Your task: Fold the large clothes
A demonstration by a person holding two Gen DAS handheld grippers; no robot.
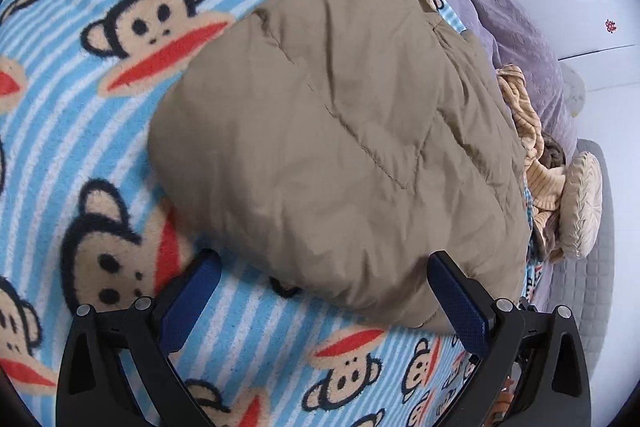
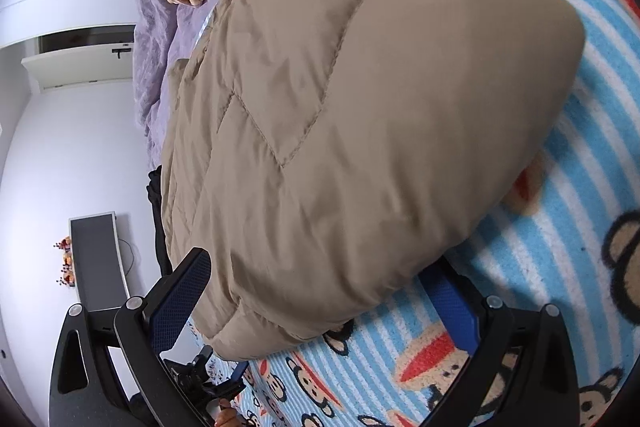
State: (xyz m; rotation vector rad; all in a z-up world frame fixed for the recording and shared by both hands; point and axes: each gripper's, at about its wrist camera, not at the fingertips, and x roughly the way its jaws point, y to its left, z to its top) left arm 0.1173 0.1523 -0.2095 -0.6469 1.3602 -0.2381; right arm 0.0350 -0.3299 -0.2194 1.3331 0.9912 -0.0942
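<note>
- Tan padded jacket (image 1: 340, 131): it lies folded into a thick, puffy bundle on the monkey-print blanket (image 1: 100, 75) that covers the bed, with the blanket's near strip bare in front of it.
- Left gripper (image 1: 326, 301): its jaws stand wide apart with nothing between the blue pads; the bundle's near rounded edge sits just ahead of the opening, and the right-hand finger overlaps that edge in the left wrist view.
- Right gripper (image 2: 324, 291): also spread wide and holding nothing; the bundle's near corner bulges down between its two fingers, though I cannot tell whether either pad touches the fabric.
- To the far side lie a purple blanket (image 1: 516, 27) and a crumpled cream knit (image 1: 532, 143), close against the jacket's edge.
- Risk, as I judge it: the filling is springy, so the layers could puff open once left alone; a pinch that catches only the top layer would peel the fold apart; a push could shove the bundle into the knit.
- Orientation: the bundle's long axis runs away from the grippers toward the head of the bed, with the stitched seams roughly following it and a rounded folded end nearest the fingers.
</note>
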